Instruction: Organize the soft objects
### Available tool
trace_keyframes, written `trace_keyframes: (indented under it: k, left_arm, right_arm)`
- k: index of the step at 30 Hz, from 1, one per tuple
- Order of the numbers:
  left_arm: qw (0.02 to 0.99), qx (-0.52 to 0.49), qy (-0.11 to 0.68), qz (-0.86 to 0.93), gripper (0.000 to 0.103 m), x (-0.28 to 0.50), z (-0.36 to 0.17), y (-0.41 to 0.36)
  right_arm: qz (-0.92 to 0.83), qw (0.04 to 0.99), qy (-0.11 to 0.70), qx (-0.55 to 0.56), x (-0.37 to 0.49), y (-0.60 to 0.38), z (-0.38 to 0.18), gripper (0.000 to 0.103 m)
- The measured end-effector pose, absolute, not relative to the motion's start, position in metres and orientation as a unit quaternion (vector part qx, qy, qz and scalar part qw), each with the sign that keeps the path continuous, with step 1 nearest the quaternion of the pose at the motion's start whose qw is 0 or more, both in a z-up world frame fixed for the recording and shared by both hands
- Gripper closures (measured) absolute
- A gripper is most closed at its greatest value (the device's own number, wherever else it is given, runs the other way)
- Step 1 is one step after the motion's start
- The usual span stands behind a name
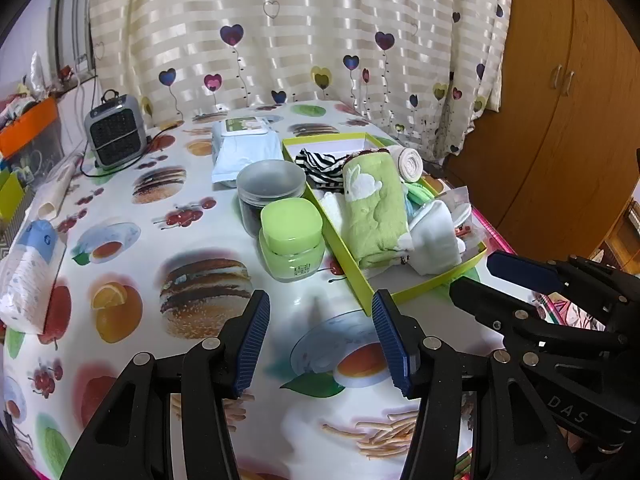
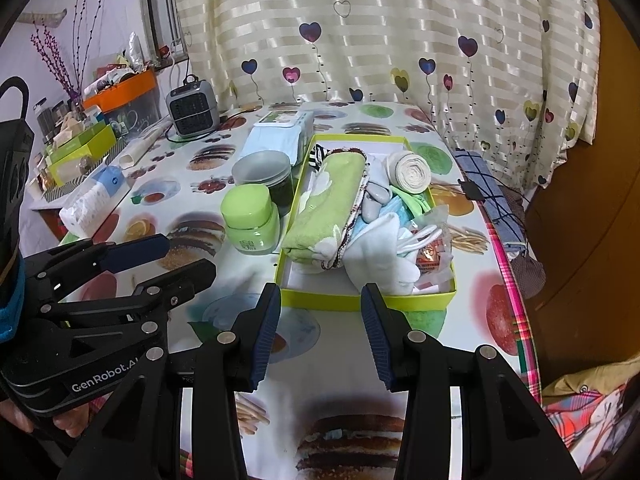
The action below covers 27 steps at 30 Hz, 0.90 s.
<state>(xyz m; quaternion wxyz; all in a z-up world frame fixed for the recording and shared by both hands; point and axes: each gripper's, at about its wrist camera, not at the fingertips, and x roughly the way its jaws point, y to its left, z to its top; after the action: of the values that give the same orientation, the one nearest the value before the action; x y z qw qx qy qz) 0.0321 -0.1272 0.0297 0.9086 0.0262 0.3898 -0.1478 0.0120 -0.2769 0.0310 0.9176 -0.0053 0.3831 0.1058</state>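
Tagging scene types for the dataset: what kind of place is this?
Most likely a room in a home. A table with a food-print cover stands before a heart-patterned curtain, beside a wooden wardrobe, and a small heater sits on the table.

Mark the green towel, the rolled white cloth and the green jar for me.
green towel (image 2: 326, 204), right wrist view, middle of its folded top face
rolled white cloth (image 2: 412, 172), right wrist view, spiral end of the roll
green jar (image 1: 291, 226), left wrist view, top of its lid
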Motion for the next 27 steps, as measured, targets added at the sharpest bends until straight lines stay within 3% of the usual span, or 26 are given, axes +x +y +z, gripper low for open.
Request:
trace_keyframes:
  k: [27]
  left_arm:
    - [0.908,0.026,0.391,-0.148,0.05,0.0334,0.027,-0.1284]
  right_arm:
    - [0.105,0.916,0.387,-0.007,0.0137,-0.2764,0.0269,0.06]
